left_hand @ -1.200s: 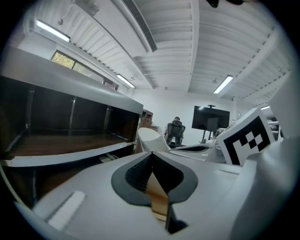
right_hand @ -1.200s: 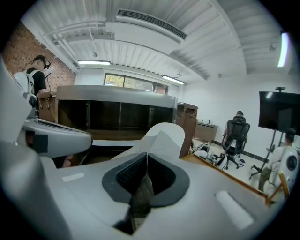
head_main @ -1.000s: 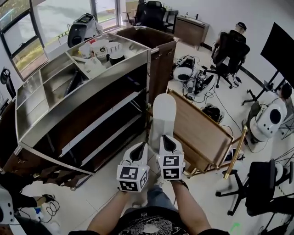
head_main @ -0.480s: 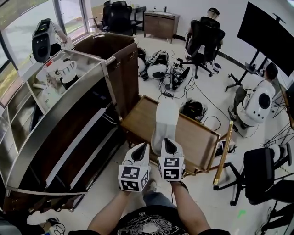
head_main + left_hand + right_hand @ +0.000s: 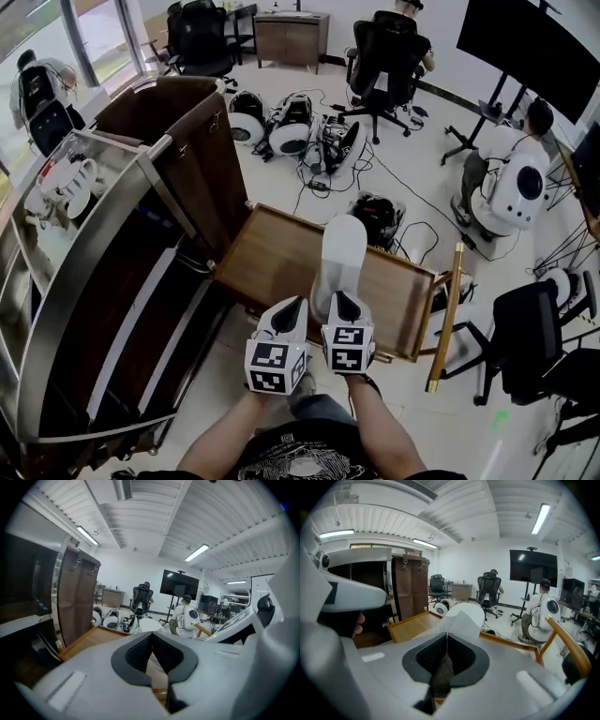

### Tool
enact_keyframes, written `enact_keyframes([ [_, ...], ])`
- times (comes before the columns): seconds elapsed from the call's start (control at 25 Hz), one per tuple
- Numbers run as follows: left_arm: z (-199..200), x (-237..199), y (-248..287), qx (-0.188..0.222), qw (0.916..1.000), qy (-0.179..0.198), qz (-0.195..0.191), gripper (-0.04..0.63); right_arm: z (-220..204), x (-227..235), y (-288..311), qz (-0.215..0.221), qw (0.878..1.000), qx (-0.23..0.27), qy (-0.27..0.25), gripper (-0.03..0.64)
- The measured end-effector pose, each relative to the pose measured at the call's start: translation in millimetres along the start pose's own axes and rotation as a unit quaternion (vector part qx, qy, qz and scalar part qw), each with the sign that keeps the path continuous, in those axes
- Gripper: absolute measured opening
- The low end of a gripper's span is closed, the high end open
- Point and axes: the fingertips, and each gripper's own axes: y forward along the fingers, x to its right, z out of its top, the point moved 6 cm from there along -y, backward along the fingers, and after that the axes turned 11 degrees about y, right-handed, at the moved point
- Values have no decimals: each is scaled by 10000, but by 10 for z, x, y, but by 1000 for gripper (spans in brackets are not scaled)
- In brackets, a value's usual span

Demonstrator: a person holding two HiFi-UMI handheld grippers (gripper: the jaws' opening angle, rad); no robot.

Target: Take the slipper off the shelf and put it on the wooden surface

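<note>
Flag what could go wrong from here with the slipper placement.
1. The right gripper pinches only a thin edge of the slipper, and the long body hangs out forward, so it may slip or swing before it is set down.
2. In the head view the toe lines up with the far rim of the wooden surface. Released there, it might land across the rim or fall to the floor.
3. The shut, empty left gripper sits close beside and could bump it.
</note>
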Motion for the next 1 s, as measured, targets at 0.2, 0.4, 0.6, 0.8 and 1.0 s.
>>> enact_keyframes([
  [0.2,-40,-30,250,-213,9997,58,-98,5,-191,163,220,-162,9992,-229,276,14],
  [0.4,-125,-71,443,-422,9989,133,-136,6,-388,232,432,-209,9976,-458,476,15],
  [0.6,-167,-112,563,-538,9984,107,-102,5,-578,231,588,-114,9950,-840,522,32],
  [0.8,-167,-107,665,-582,9982,89,-109,5,-663,254,599,0,9927,-1014,646,74],
  [1.0,-164,-62,715,-595,9981,69,-130,5,-611,323,560,-29,9930,-965,683,74],
])
